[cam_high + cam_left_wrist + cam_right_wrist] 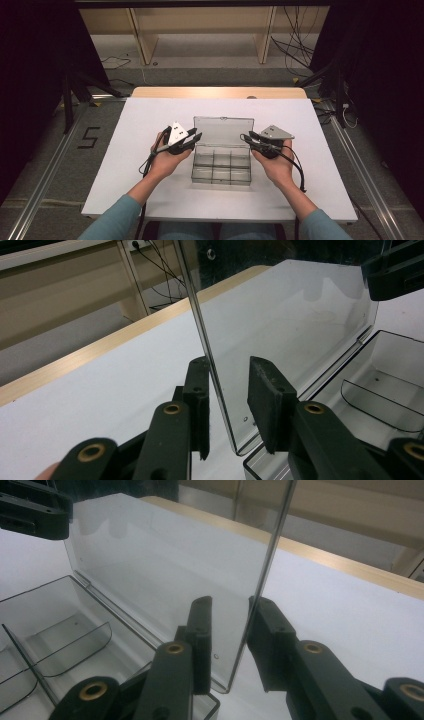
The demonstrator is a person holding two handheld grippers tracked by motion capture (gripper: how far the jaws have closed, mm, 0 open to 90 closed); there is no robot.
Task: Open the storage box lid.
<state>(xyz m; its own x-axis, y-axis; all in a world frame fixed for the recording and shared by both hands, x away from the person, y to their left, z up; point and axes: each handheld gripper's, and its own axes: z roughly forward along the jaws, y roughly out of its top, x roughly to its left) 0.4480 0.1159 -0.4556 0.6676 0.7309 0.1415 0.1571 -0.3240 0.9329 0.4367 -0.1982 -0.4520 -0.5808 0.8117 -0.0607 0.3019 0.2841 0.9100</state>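
The box and its raised lid are clear, grey-tinted plastic. The desk is white, wood-edged. Both tools are black; sleeves are teal.

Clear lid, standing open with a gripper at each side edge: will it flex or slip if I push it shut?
The lid looks thin yet straight-edged, so probably stiff. Glossy plastic may slip between the pads. The empty box likely slides easily.

— What sort of place is this?
— A lab, set up for recording. At twelve o'clock, loose cables hang by bare wooden shelving; metal floor rails flank the white bench; a taped number lies at nine.
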